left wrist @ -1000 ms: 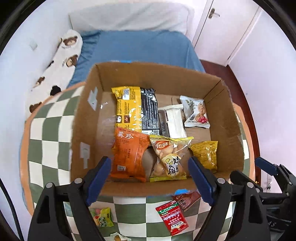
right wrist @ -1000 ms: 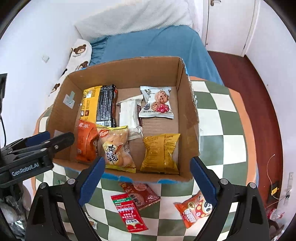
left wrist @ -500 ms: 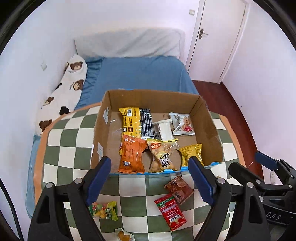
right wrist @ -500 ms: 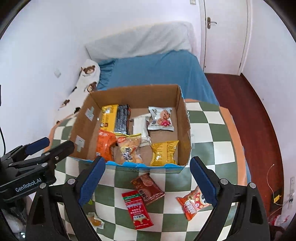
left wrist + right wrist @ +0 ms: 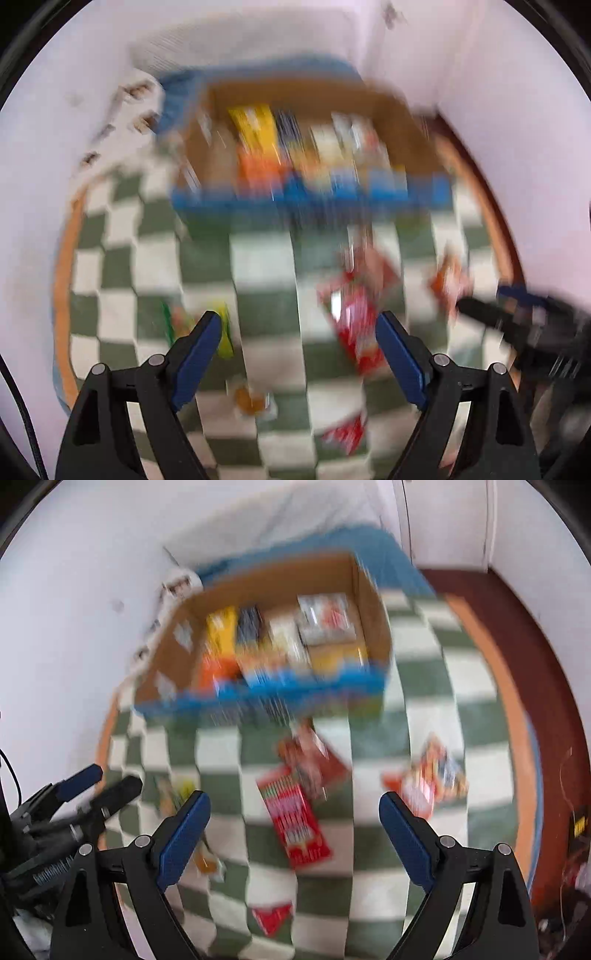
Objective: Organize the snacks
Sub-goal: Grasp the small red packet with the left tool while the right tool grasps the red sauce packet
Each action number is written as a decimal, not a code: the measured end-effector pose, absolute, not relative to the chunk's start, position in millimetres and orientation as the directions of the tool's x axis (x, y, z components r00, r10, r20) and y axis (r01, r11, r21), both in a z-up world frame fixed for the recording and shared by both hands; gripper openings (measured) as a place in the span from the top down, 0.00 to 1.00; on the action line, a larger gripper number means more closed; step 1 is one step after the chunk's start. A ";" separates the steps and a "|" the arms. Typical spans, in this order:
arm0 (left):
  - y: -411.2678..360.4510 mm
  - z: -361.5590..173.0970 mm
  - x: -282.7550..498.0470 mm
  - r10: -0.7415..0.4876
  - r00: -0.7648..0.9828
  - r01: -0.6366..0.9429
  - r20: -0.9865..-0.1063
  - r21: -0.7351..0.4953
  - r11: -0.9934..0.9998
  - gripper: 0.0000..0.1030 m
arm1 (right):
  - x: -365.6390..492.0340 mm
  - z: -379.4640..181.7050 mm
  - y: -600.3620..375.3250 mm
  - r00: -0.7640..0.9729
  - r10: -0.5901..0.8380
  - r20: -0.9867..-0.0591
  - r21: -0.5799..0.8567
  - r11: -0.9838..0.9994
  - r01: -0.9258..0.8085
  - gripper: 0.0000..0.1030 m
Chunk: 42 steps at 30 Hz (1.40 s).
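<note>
You have pulled both grippers back from the cardboard box [image 5: 266, 642] over the last second: it filled both views a moment ago and now sits at the far side of the checkered table [image 5: 424, 701], with more of the loose packets in sight. Both views are smeared by motion, so fine detail is lost. Your left gripper [image 5: 299, 354] has its fingers spread wide with nothing between them, and your right gripper [image 5: 295, 834] is the same. The box already holds several snacks. Left on the cloth are a red packet [image 5: 295, 819] near the middle, a brown packet [image 5: 314, 760] just beyond it, and an orange packet [image 5: 428, 775] to the right. This looks like a retreat to pick the next snack.
</note>
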<state>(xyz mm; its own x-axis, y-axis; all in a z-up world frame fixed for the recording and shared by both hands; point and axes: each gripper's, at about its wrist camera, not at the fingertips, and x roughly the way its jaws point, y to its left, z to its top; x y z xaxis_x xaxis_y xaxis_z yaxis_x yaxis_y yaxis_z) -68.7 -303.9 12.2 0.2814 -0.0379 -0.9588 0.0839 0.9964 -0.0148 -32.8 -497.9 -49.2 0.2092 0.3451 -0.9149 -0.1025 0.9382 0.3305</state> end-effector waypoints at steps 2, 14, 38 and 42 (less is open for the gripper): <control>-311.4 -19.3 -86.5 -0.047 0.190 0.160 -0.981 -0.016 0.987 0.18 | -49.3 -76.2 -506.6 0.146 0.342 -0.929 0.336 0.940 -0.065 0.08; -355.9 -177.0 -143.0 -0.242 -0.315 0.189 -0.918 -0.310 0.932 0.57 | -105.6 -142.9 -537.5 0.024 0.280 -0.960 0.281 0.959 0.030 0.08; -276.4 -163.1 -99.6 -0.142 -0.052 -0.177 -0.988 -0.131 0.975 0.61 | -23.7 -212.8 -409.1 -0.042 0.161 -0.986 0.166 0.960 -0.225 0.42; -274.7 -165.0 -93.5 -0.154 -0.053 -0.181 -0.987 -0.142 0.973 0.59 | -42.2 -222.3 -446.3 -0.154 0.299 -0.942 0.305 0.952 -0.020 0.44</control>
